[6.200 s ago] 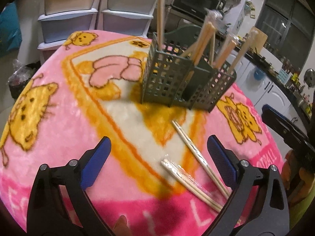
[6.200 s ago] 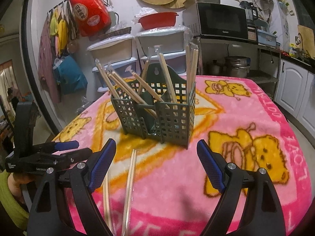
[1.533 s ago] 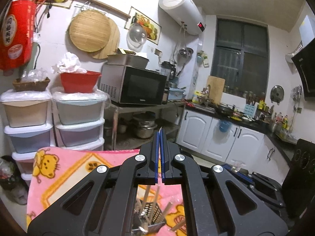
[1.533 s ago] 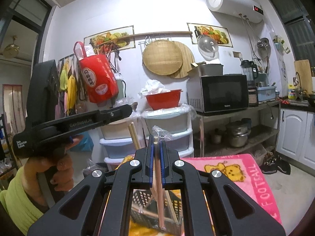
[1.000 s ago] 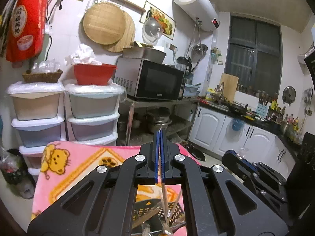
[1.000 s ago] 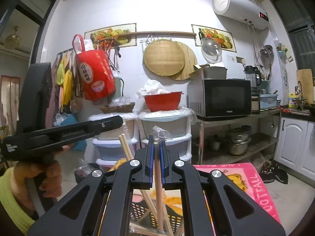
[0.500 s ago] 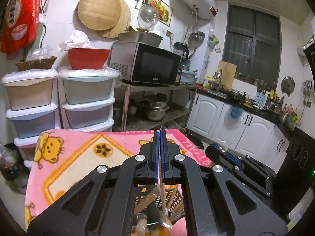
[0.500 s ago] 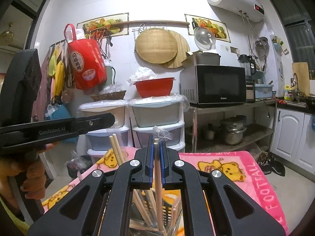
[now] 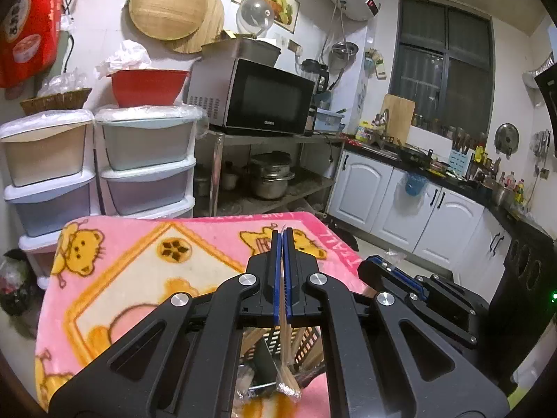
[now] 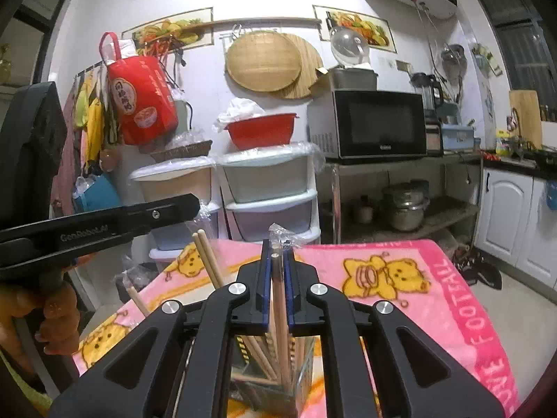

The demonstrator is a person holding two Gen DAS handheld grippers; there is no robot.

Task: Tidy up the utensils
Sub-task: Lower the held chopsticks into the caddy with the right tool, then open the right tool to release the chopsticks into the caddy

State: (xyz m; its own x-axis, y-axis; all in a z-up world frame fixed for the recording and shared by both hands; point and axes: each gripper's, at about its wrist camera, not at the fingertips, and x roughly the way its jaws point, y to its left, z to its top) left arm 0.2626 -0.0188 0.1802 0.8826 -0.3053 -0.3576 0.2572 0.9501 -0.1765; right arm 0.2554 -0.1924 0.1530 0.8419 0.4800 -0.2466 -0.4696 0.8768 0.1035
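Both grippers stand above the slotted utensil basket (image 10: 264, 372), each clamped on wrapped chopsticks held upright. Right gripper (image 10: 277, 278) pinches a wooden pair (image 10: 278, 313), long axis vertical, lower ends down among sticks already in the basket directly beneath. Left gripper (image 9: 282, 271) grips a thinner wrapped pair (image 9: 286, 358); its foil-tipped end hangs just over the basket (image 9: 303, 341). Coming move looks straight down. Pink blanket (image 9: 139, 268) covers the counter.

Chopsticks (image 9: 284, 341): off worktop, now clamped in both grippers.
Left gripper (image 9: 282, 271), right gripper (image 10: 277, 285): lowered toward basket (image 10: 299, 376).
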